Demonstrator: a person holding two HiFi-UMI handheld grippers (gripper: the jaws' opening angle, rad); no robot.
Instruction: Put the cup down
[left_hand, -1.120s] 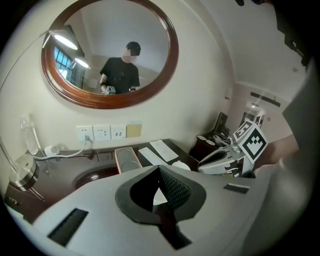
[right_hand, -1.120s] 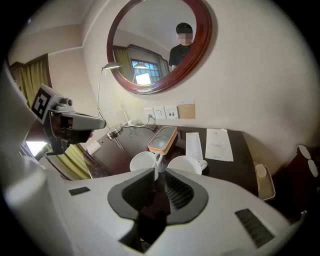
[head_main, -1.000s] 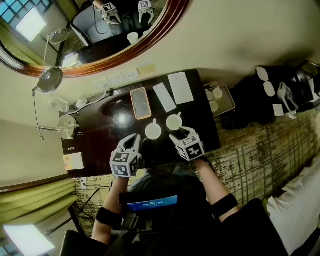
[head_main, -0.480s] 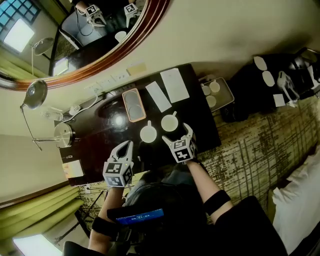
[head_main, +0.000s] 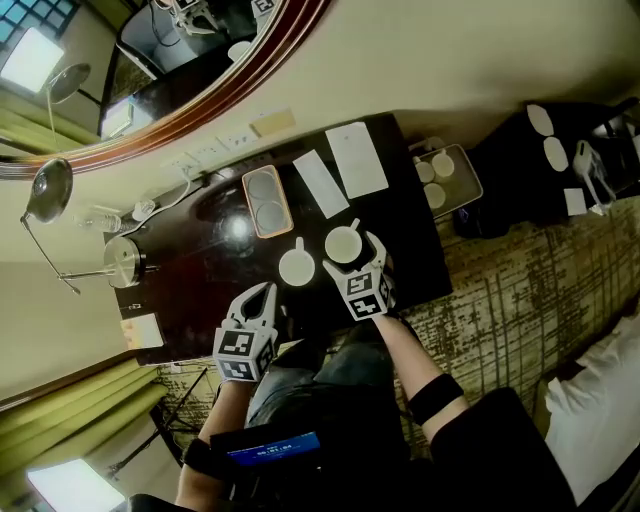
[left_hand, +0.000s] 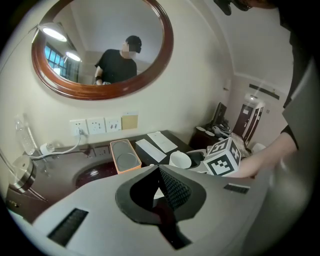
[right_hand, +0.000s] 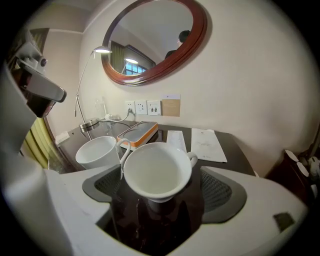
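As the cup stands upright, its handle points wallward.

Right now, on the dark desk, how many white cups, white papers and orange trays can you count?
white cups: 2
white papers: 2
orange tray: 1
Total: 5

Mirror cut off at 11 o'clock. Sheet print unreadably small. Right gripper hides base of second cup.
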